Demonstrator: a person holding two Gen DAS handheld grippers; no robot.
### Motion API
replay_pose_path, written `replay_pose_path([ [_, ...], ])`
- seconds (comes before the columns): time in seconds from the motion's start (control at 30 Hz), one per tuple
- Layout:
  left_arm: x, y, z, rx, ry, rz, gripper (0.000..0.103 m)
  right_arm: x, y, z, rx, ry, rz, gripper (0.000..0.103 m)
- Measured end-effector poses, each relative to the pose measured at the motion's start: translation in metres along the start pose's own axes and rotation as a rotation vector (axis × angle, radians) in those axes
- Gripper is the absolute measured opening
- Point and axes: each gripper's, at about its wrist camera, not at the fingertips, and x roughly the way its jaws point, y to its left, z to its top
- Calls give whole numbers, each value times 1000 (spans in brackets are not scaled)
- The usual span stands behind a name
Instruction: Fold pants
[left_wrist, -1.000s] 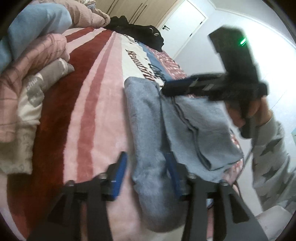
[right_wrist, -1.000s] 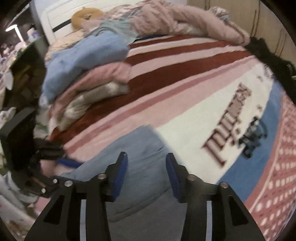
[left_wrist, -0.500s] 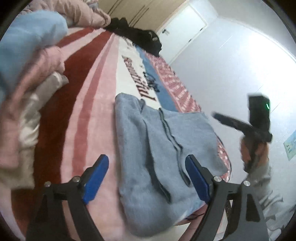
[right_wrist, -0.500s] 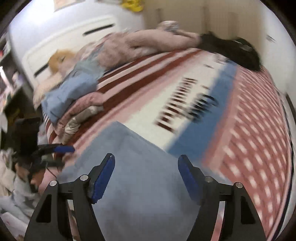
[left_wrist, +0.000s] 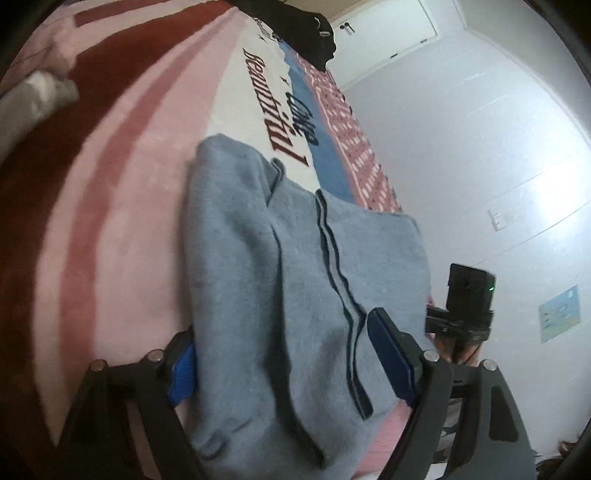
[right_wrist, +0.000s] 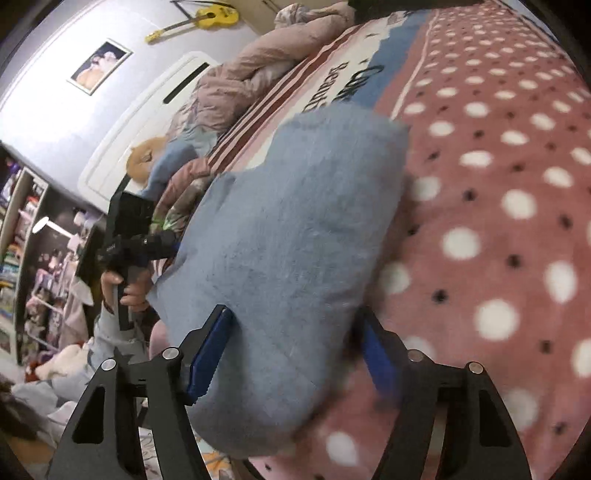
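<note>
A second ago my left gripper (left_wrist: 282, 363) pinched the pants (left_wrist: 295, 280); now both it and my right gripper (right_wrist: 291, 354) have just been opening and straddle the folded stack, which lies released on the bed (left_wrist: 122, 206) toward 12 o'clock. That fold looks finished.

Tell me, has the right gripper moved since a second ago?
Yes. In the left wrist view the right gripper dropped from above the grey pants to their right edge.

Home bedroom: blanket-covered bed (right_wrist: 498, 184), headboard (right_wrist: 147, 122), wall-hung guitar (right_wrist: 207, 18).
</note>
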Motion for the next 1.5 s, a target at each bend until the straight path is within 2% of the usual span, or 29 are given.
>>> replay_pose_path([
  [0.03, 1, -2, 0, 1, 2, -9, 78, 3, 0, 0, 8, -2, 20, 63],
  [0.13, 7, -10, -1, -1, 26, -42, 66, 5, 1, 0, 24, -18, 52, 57],
  [0.2, 8, -15, -2, 22, 33, -14, 62, 6, 2, 0, 22, -25, 49, 53],
  [0.3, 12, -17, -1, 23, 44, 6, 40, 5, 6, -1, 12, -50, 42, 45],
  [0.37, 11, -19, -2, 32, 37, 24, 21, 3, 11, 0, -3, -64, 29, 39],
  [0.43, 11, -22, 0, 49, 23, 47, 16, 2, 18, 3, -25, -78, 14, 32],
  [0.5, 8, -29, 0, 73, 3, 55, 14, -5, 24, 3, -45, -98, 5, 25],
  [0.6, -6, -45, 0, 125, -32, 62, 13, -15, 40, 6, -78, -128, -6, 22],
  [0.77, -47, -70, 7, 200, -101, 81, 13, -29, 74, 14, -137, -170, -24, 21],
  [0.97, -113, -84, 19, 271, -183, 131, 13, -36, 129, 37, -192, -248, 4, 21],
  [1.13, -168, -82, 26, 313, -230, 186, 13, -22, 175, 58, -247, -273, 27, 21],
  [1.3, -227, -70, 39, 337, -283, 207, 13, 5, 214, 85, -272, -284, 76, 21],
  [1.5, -289, -44, 55, 314, -316, 259, 13, 45, 258, 118, -295, -280, 137, 21],
])
